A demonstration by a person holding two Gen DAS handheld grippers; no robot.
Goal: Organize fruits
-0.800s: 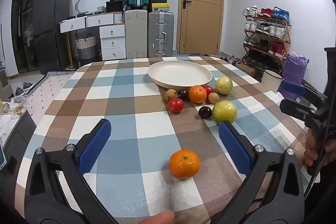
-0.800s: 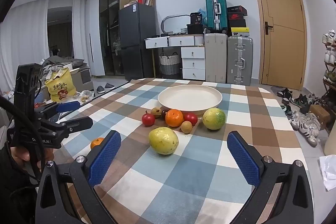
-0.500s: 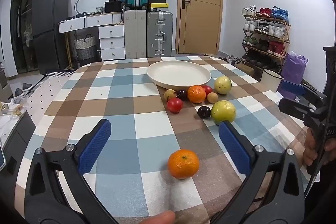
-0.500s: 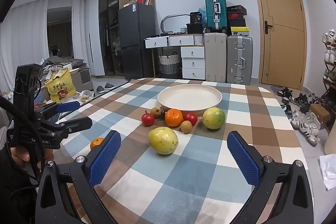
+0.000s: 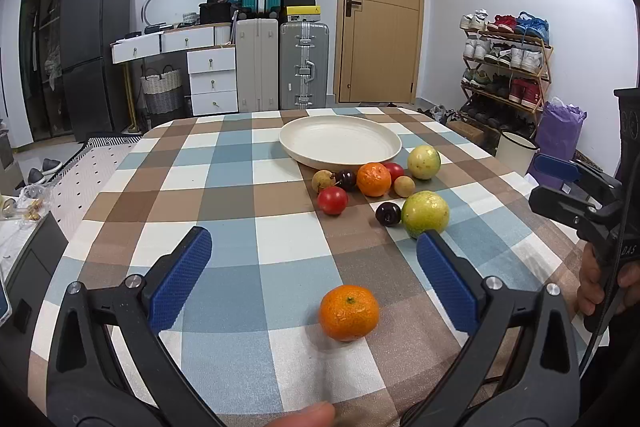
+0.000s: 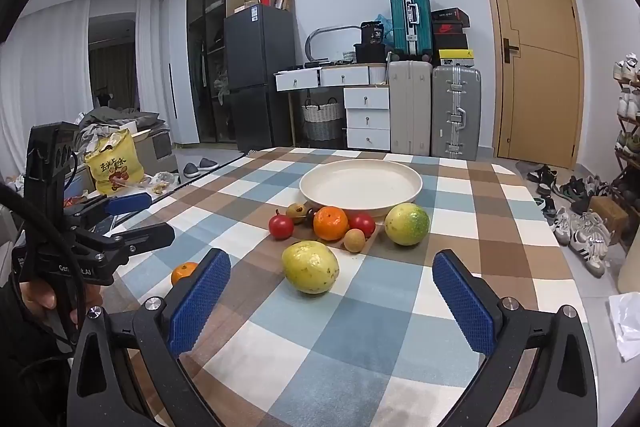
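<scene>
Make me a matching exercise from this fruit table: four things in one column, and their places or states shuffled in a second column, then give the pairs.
Things:
1. plate
2. lone orange
3. left gripper
4. dark plum

Places or states:
A. open, holding nothing
B. beside the big yellow-green fruit, on its left in the left wrist view
C. no fruit in it, behind the cluster
D. alone near the table's front edge, between the blue pads

Pairs: 1-C, 2-D, 3-A, 4-B
</scene>
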